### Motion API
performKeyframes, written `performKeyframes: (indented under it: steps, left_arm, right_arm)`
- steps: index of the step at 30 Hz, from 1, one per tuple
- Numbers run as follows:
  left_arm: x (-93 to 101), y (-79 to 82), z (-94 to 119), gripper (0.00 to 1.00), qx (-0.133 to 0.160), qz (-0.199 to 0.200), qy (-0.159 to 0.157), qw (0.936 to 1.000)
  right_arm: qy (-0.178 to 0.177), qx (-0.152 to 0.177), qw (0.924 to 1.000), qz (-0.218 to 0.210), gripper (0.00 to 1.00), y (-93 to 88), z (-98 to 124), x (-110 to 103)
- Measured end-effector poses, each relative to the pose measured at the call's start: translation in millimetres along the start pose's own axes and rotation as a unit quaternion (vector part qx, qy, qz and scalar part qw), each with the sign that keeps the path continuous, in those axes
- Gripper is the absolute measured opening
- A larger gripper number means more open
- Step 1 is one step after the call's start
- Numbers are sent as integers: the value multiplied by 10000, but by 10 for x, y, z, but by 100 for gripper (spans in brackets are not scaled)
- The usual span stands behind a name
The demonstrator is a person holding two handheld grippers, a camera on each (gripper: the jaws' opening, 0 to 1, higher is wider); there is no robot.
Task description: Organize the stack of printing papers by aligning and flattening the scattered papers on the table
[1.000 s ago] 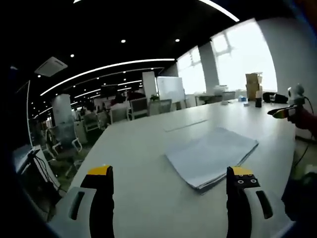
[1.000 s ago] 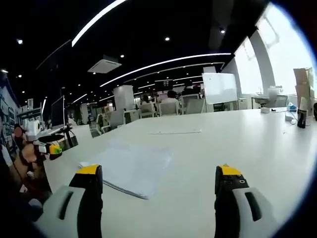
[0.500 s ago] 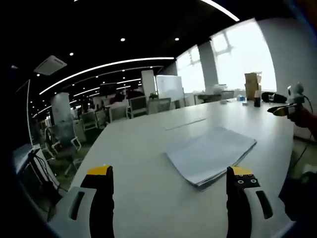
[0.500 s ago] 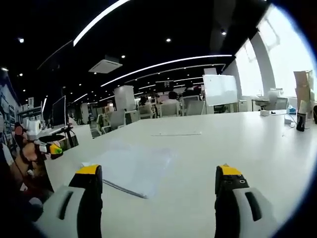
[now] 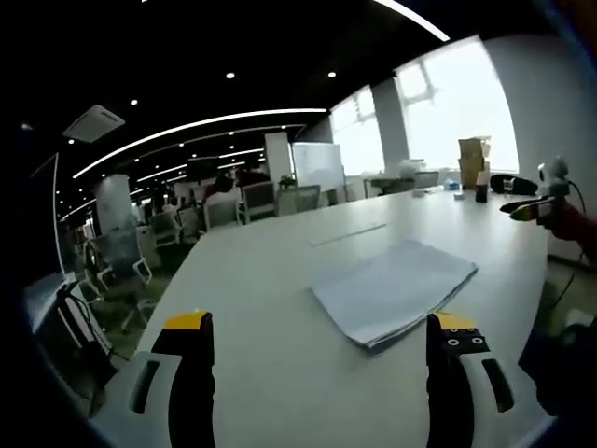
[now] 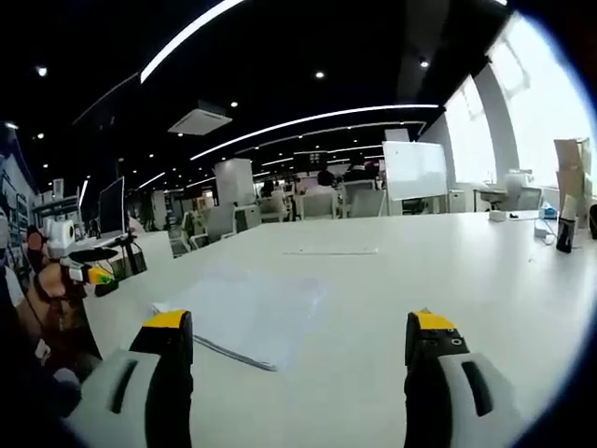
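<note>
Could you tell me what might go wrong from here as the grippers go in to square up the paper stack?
1. The stack is fanned at its near corner; a push from one side alone could spread the sheets further.
2. Both the left gripper and right gripper are open and off the paper; hard fingers meeting the edge low may curl or crease the top sheets.

Left gripper held above the white table, jaws wide apart and empty, with the paper stack lying flat ahead toward the right jaw, sheet edges slightly fanned at the near corner.
</note>
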State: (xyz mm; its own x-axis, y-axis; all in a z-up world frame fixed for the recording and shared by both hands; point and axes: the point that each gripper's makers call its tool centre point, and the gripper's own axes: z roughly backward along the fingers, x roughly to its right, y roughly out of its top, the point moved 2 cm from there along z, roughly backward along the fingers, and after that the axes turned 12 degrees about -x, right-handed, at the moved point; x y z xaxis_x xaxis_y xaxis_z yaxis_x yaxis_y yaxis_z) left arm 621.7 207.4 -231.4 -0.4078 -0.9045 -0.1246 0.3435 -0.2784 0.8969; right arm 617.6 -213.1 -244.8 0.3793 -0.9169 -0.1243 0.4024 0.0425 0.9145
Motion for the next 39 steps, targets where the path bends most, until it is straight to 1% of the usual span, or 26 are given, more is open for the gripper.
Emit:
performKeyframes:
  steps: [10, 15, 22, 33, 39]
  left_arm:
    - [16, -6, 64, 97, -11, 2, -39, 10000]
    - [27, -7, 92, 97, -57, -61, -33, 10000]
    - [36, 18, 141, 97, -25, -79, -17, 10000]
    - [95, 10, 176, 97, -49, -82, -119, 9999]
    - [93, -9, 206, 97, -73, -50, -132, 9999]
  right_arm:
    - [31, 47, 10000, 25, 90, 42, 40, -49]
    - [49, 59, 10000, 58, 90, 60, 67, -84]
    - [37, 31, 10000, 79, 90, 55, 107, -108]
    - [38, 16, 9999, 122, 90, 58, 159, -132]
    - [23, 0, 9999, 144, 90, 63, 198, -137]
